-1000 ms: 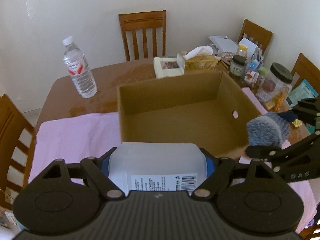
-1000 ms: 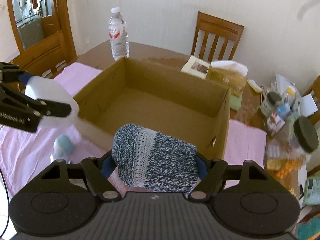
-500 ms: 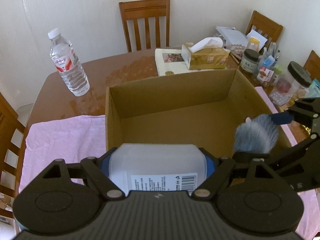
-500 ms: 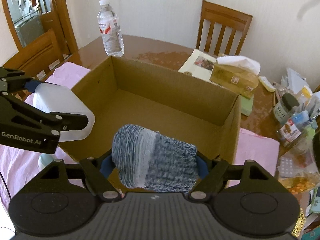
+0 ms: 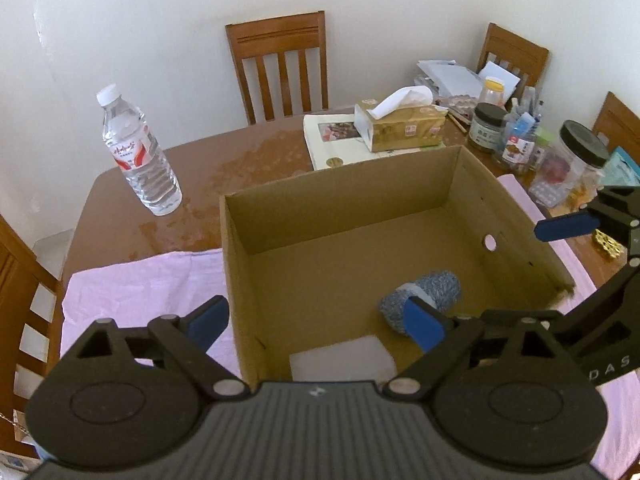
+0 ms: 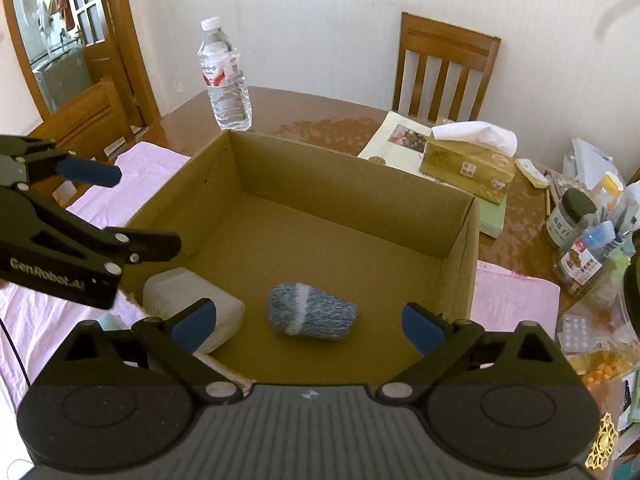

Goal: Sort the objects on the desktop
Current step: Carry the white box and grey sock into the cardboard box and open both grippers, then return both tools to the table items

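Your left gripper (image 5: 316,322) hangs over the near left corner of the cardboard box (image 5: 452,184), its jaws opening wide with nothing pressed between the blue pads. The white plastic bottle (image 5: 342,358) lies on the box floor below and between those pads, close to the near wall, touching neither of them. In the right wrist view the same bottle (image 6: 192,308) sits on its side in the near left corner of the box (image 6: 352,196), and your left gripper (image 6: 132,216) shows above it.

Your right gripper (image 6: 310,322) is also opening, jaws spread about as far as they go and gripping nothing. The blue-grey knitted roll (image 6: 312,316) lies on its side on the box floor, in line with the gap between your right pads but below them, clear of both. From the left wrist view that roll (image 5: 424,294) rests just right of the white bottle, partly hidden behind the left gripper's right pad, the two things near each other but apart.

The box stands on a pink cloth (image 5: 144,284) over the brown table (image 5: 248,156). A water bottle (image 5: 138,152) stands upright beyond the box's left far corner, and a tissue box (image 5: 400,128) lies behind its far wall
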The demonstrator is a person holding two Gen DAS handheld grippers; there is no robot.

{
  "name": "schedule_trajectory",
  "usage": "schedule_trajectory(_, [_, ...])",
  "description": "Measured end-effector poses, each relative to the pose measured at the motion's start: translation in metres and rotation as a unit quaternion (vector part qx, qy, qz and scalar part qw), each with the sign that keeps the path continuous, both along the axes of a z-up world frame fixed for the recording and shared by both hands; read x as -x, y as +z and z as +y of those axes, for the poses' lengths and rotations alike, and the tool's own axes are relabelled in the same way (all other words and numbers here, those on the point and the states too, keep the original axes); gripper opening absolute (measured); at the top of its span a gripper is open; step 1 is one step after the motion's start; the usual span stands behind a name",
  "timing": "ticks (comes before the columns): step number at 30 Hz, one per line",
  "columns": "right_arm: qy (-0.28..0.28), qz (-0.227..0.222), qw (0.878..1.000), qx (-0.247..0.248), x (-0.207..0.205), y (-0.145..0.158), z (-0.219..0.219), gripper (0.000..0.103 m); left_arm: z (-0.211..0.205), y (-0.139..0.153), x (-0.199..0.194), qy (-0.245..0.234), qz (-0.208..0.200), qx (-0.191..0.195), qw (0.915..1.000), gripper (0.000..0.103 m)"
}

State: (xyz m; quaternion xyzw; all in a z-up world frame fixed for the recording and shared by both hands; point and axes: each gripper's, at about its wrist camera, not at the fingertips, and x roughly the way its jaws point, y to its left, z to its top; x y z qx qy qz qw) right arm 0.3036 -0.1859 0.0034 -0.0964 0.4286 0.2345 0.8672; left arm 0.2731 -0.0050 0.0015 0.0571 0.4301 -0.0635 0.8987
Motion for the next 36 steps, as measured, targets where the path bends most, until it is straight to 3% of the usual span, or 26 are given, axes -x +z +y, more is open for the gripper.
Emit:
schedule_trajectory(11, [-0.034,-0.002,0.999,-0.006,0.068,0.007,0.000,0.103,0.019,-0.002,0.052,-0.037,-0.008,-0.001,0.9993,0.094])
schedule_trajectory(21, [-0.045,0.009,0.999,-0.005,0.115,0.000,0.002,0.103,0.030,-0.020,0.094,-0.060,0.030,0.023,0.9975,0.095])
schedule_trajectory(36, [-0.096,0.024,0.995,-0.014,0.182,-0.019,-0.005,0.103,0.031,-0.052,0.160,-0.121,0.034,0.007,0.9920,0.095])
